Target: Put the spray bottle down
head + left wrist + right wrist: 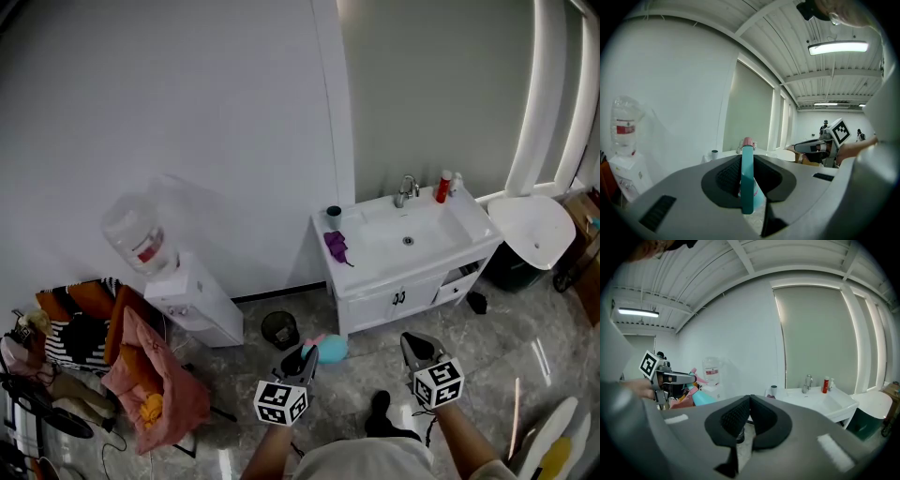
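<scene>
fingers (725, 177) of my left gripper (302, 359) are clamped on the teal spray bottle (747, 187), which hangs above the floor, well short of the sink surface (361, 267). i judge the firm grip steadies it for setting down. my right gripper (749, 404) has its fingers pressed together, empty.

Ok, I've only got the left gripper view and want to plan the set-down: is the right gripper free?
Observer: Yes. The right gripper has its fingers shut together, with nothing between them.
Operator: What's ahead to set my teal plastic spray bottle on?
Observer: A white washbasin cabinet. A crumpled purple cloth lies on its left side.
Operator: Anything on the floor near it?
Observer: A round black waste bin stands by the cabinet's left end.
</scene>
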Motion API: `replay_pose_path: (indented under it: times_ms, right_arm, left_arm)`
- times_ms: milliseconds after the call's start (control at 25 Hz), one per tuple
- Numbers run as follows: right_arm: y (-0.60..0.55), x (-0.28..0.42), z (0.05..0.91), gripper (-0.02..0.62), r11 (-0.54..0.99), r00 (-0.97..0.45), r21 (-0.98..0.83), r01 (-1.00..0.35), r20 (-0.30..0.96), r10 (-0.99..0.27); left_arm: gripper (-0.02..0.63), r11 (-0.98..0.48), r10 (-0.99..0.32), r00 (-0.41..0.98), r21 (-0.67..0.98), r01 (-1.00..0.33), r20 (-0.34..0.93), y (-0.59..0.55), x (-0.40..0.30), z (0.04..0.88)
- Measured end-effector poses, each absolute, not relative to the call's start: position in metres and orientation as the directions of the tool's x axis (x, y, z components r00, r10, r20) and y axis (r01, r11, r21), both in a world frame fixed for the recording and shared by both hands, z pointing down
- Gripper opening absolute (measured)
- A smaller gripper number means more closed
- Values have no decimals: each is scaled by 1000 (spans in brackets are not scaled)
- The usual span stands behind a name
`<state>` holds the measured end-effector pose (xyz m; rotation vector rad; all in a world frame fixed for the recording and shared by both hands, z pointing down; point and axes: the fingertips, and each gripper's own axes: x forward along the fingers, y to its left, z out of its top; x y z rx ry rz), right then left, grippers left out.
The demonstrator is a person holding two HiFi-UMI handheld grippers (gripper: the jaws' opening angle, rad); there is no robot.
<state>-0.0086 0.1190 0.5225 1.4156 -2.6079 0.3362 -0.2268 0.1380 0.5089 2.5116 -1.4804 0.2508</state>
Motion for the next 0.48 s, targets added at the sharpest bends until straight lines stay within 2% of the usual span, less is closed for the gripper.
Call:
replay_pose_path:
  times_ms: [480]
  right_arm:
    - [-13, 50, 528, 11, 564, -584, -153, -811, 235, -777]
  left_arm:
    - [67, -416, -862, 419, 76, -906, 285, 19, -172, 512]
